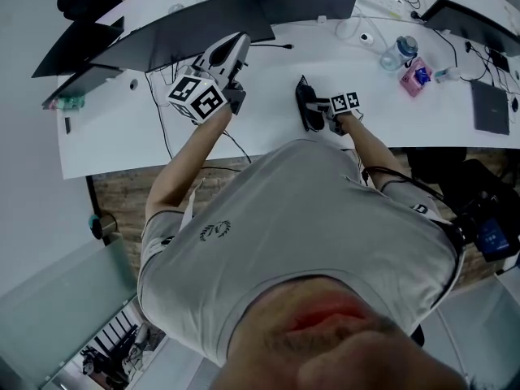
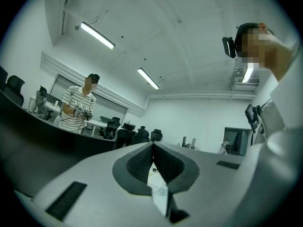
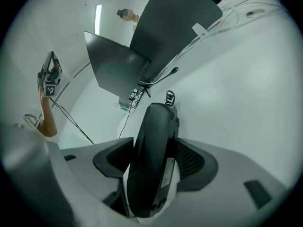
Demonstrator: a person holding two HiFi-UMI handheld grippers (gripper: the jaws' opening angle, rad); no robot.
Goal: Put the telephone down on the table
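Observation:
The black telephone handset [image 1: 305, 97] sits low over the white table [image 1: 268, 128], just ahead of my chest. My right gripper [image 1: 322, 112] is shut on it. In the right gripper view the handset [image 3: 152, 169] stands on its edge between the two dark pads, and its coiled cord [image 3: 169, 97] leaves its far end. My left gripper [image 1: 235, 49] is raised to the left of the handset and apart from it. In its own view the left gripper [image 2: 153, 148] is shut, tips together, with nothing held.
Dark monitors [image 1: 203, 27] stand along the table's far side with cables [image 1: 162, 120] trailing from them. A water bottle [image 1: 400, 53], a pink packet [image 1: 415, 77] and a dark notebook [image 1: 490, 106] lie to the right. Another person [image 2: 78, 109] stands across the room.

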